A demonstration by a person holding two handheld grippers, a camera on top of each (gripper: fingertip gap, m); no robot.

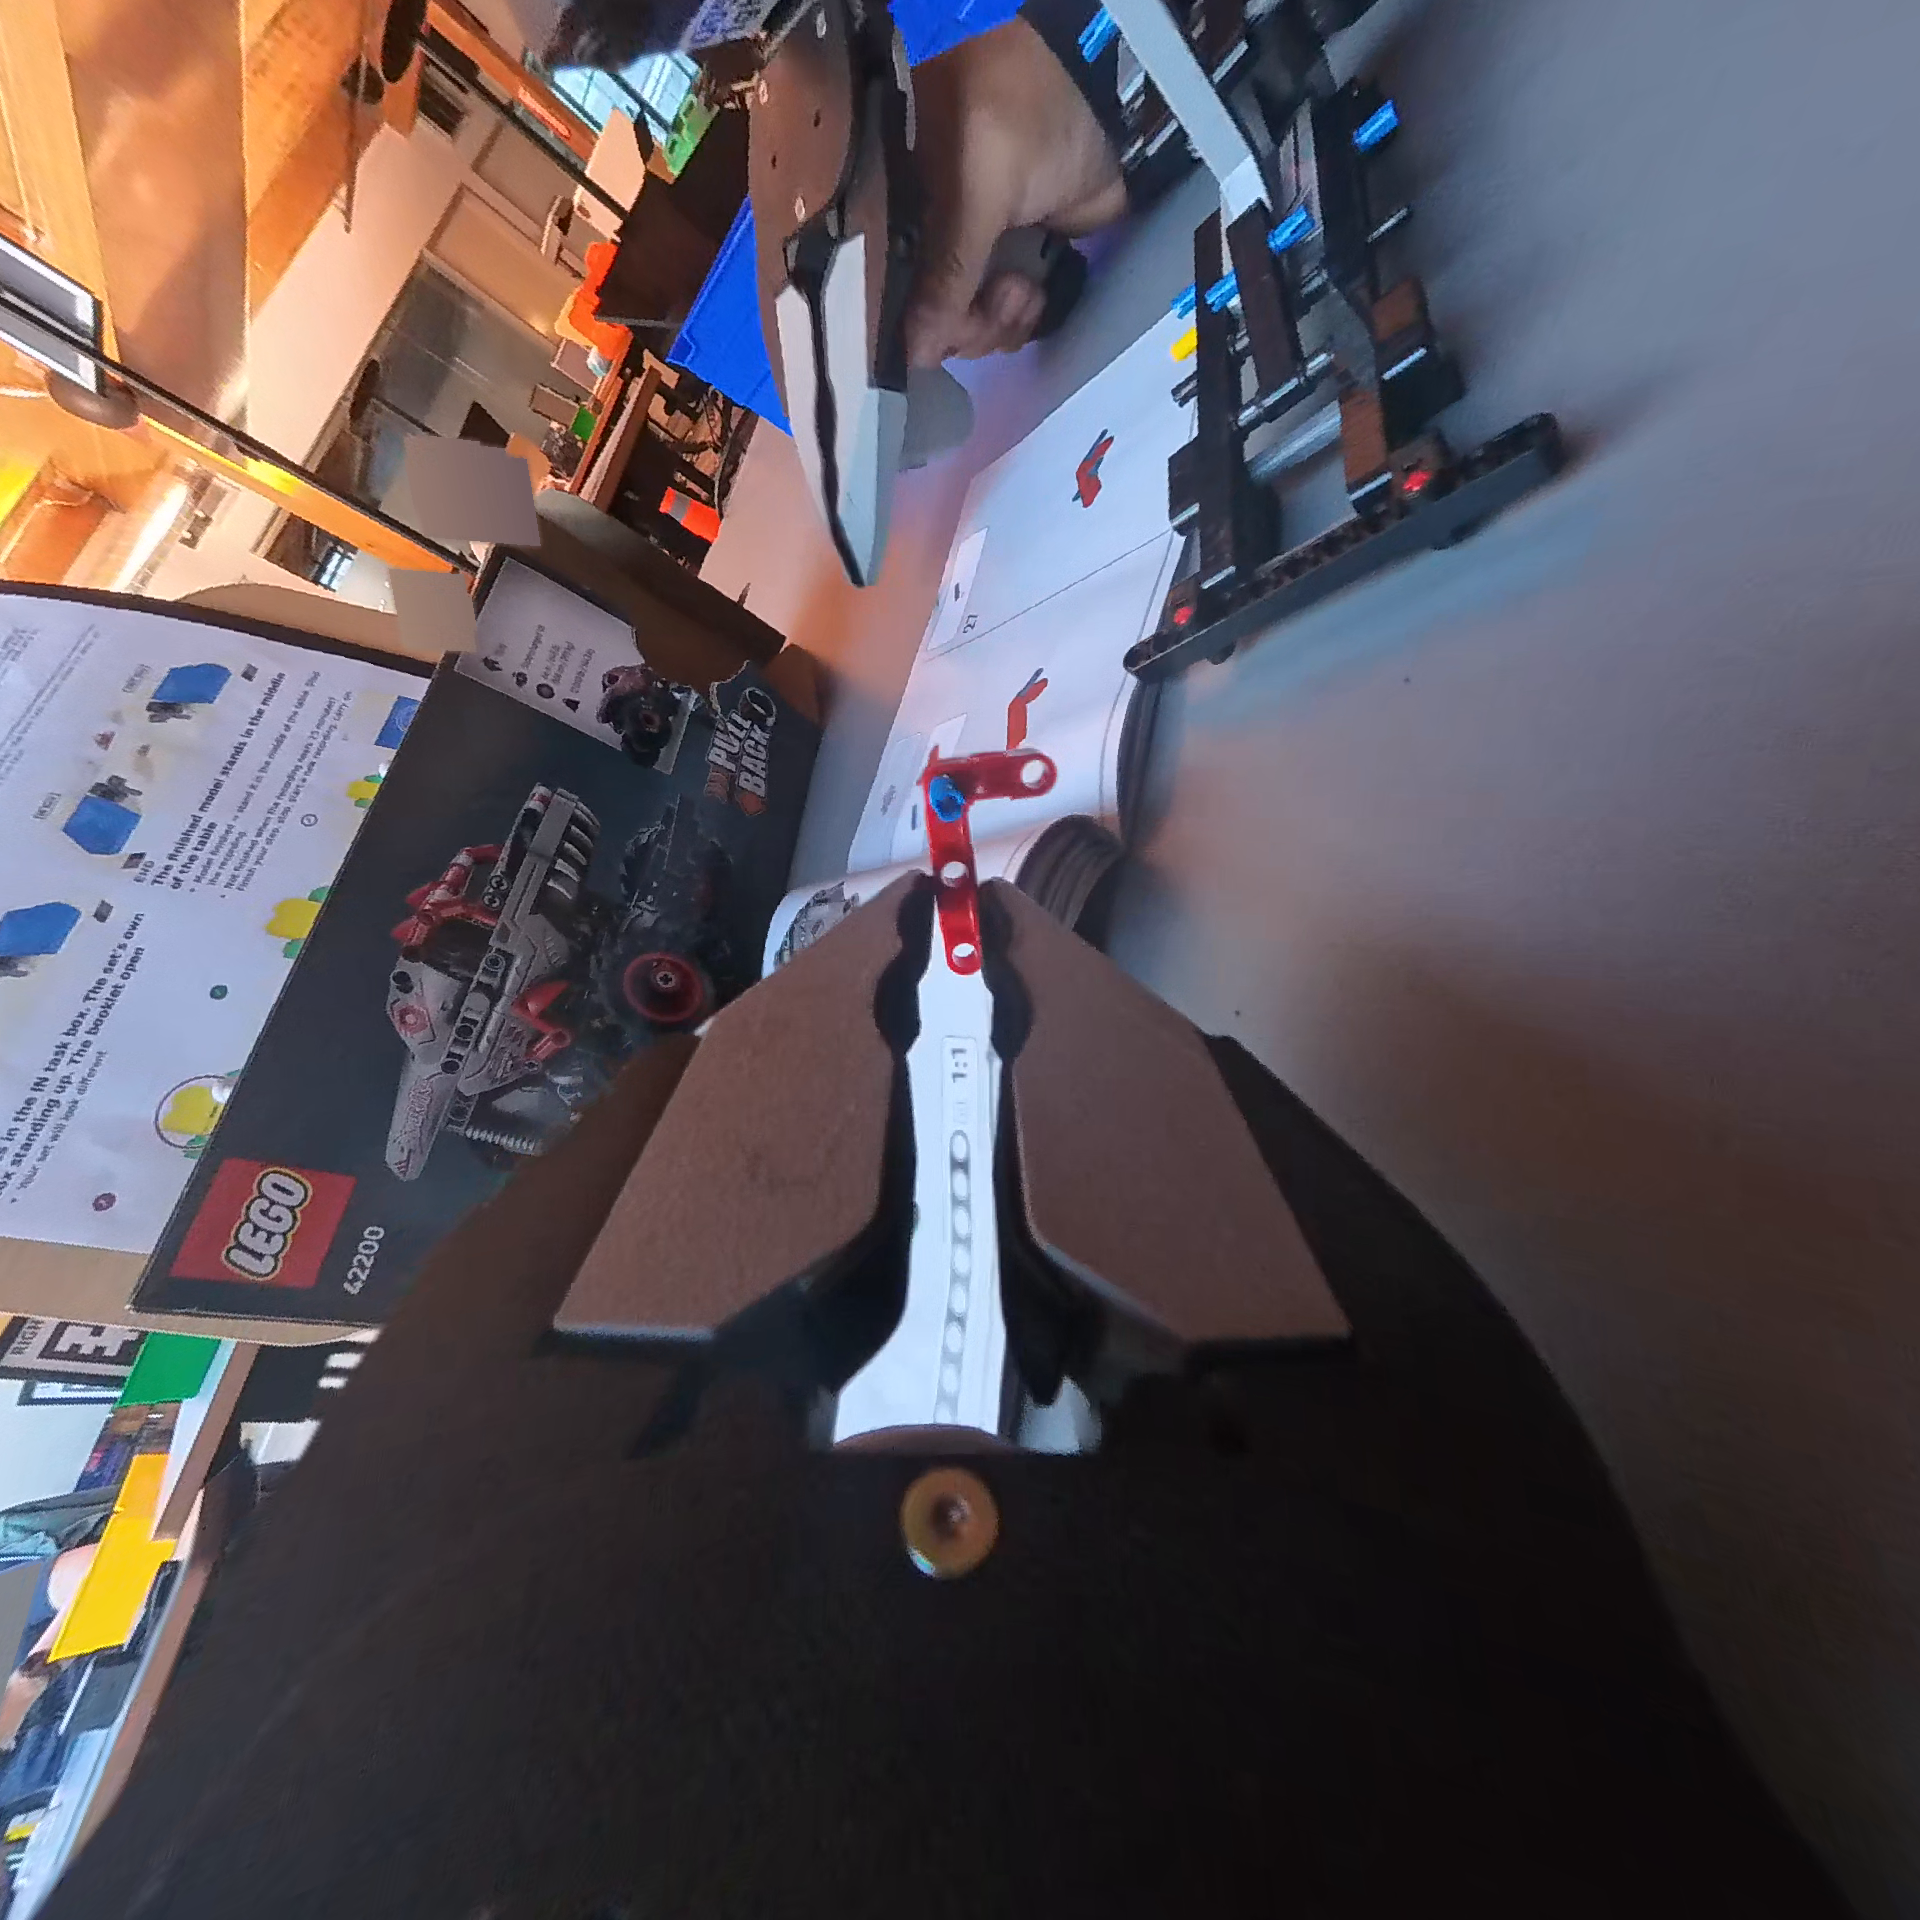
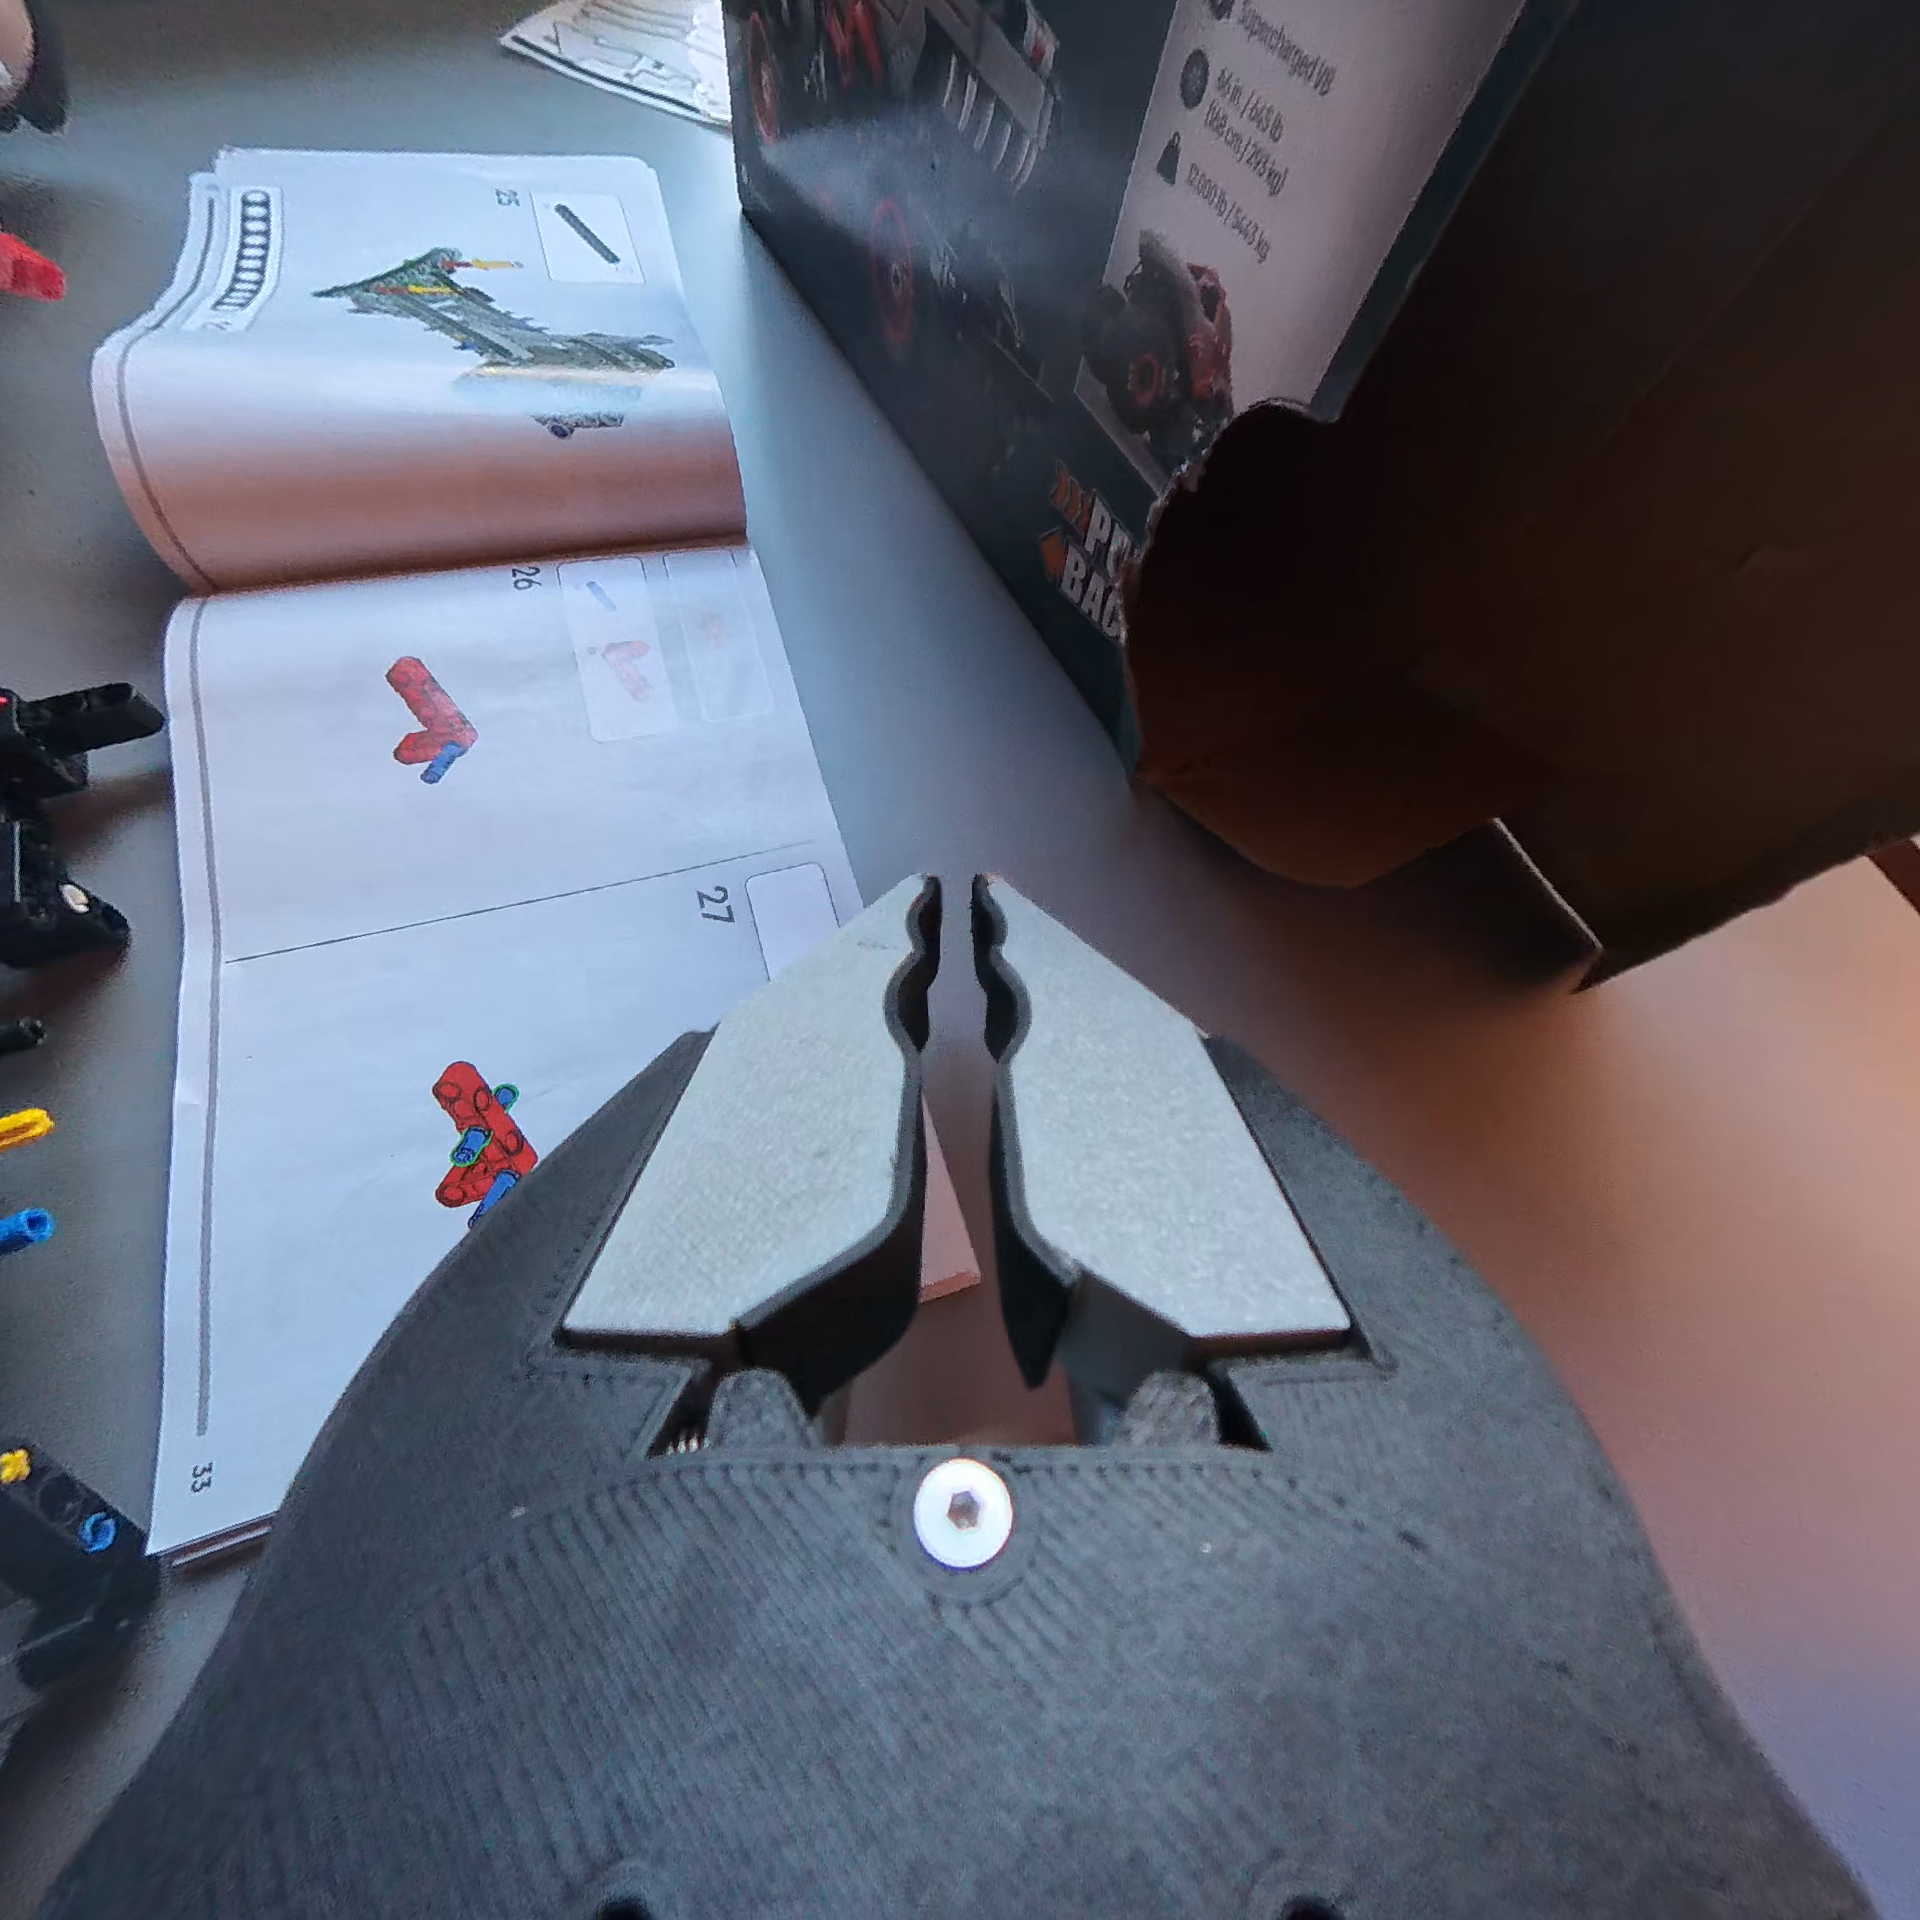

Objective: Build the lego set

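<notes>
My left gripper [image 1: 958, 902] is shut on the lower end of a red angled beam [image 1: 951, 840] with a blue pin [image 1: 943, 798] in its corner hole, and holds it over the open instruction booklet [image 1: 1049, 582]. My right gripper [image 2: 956, 894] hangs over the booklet's [image 2: 468, 831] right edge with its jaws almost touching and nothing between them. It also shows in the left wrist view [image 1: 857, 556], held by a hand. The partly built black model [image 1: 1299, 416] lies on the grey table beyond the booklet.
The set's box [image 1: 499, 987] stands by the booklet, its open end close to my right gripper [image 2: 1403, 623]. A printed sheet [image 1: 135, 883] stands behind it. Loose yellow [image 2: 21, 1127], blue [image 2: 23, 1229] and red [image 2: 26, 265] pieces lie at the booklet's left edge. There is about 20 cm between the tips of the two grippers.
</notes>
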